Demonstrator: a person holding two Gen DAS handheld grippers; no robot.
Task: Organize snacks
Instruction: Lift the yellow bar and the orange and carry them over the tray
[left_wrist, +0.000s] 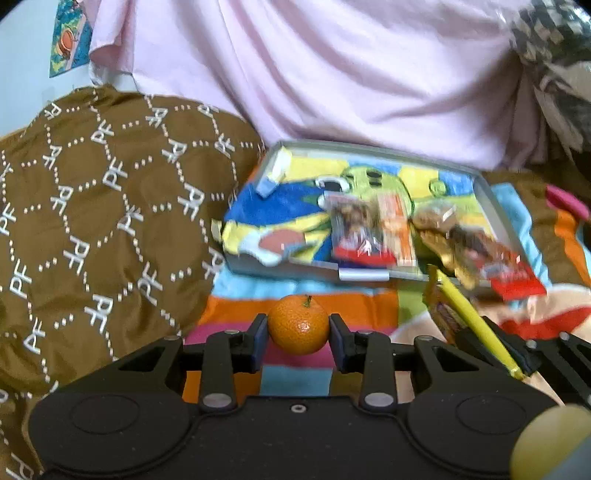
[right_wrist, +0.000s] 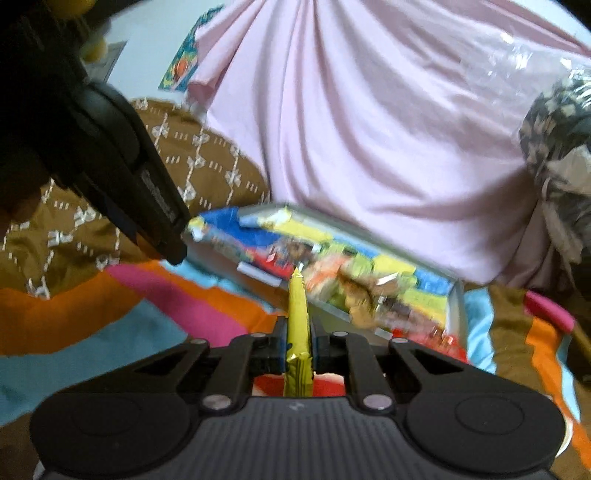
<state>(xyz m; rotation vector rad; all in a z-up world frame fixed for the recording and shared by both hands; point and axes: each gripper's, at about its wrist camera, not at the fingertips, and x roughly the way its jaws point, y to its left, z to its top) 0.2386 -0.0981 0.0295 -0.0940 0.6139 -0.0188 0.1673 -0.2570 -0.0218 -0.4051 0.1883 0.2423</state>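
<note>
The left gripper has its fingers closed on an orange above the striped blanket, near the tray's front edge. The right gripper pinches a yellow snack packet there too.

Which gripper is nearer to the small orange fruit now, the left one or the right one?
Left. The left gripper holds the orange fruit between its pads. The right gripper is off to the right of the fruit, shut on a yellow snack packet.
</note>
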